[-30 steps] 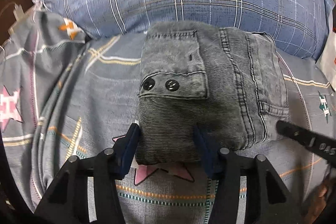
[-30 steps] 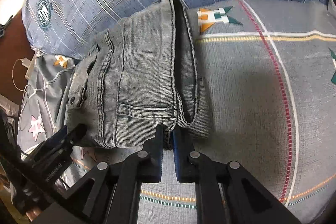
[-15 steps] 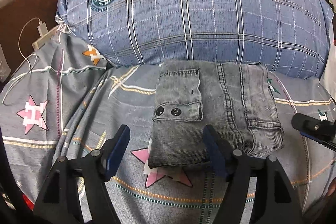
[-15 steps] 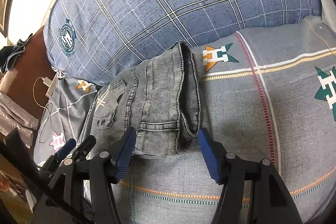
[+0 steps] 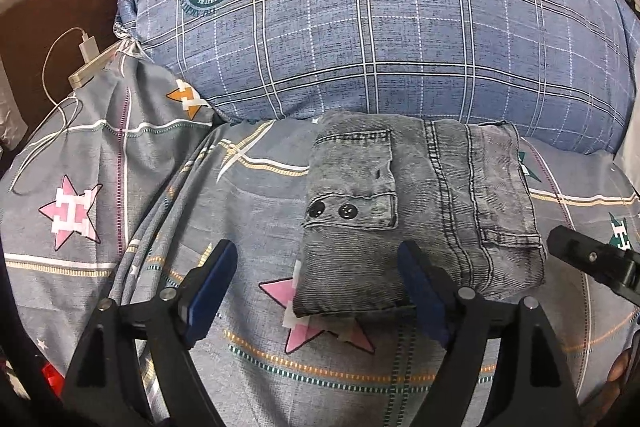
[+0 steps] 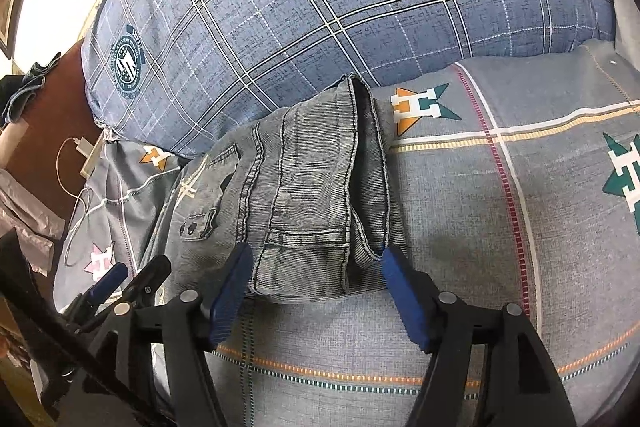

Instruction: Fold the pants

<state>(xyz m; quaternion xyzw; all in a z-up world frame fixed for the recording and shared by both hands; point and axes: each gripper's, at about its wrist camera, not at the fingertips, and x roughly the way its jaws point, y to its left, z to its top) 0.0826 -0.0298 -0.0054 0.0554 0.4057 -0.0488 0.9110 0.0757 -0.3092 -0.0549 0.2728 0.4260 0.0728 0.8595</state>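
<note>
A: Folded pants [image 5: 416, 223] lie centre frame on the bed [image 5: 120, 187], far edge just beside the pillow [image 5: 360, 27]. I hold left tongs [image 5: 316, 291] and right tongs [image 6: 316, 287] spread apart, empty.

B: Risk?

A: A blue pad could snag the near hem and unroll the layers. Open bedding lies lower frame.

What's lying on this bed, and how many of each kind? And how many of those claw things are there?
Folded pants: 1
Pillow: 1
Phone charger with cable: 1
Claws: 2, the left claw and the right claw, both open
Total: 5
</note>
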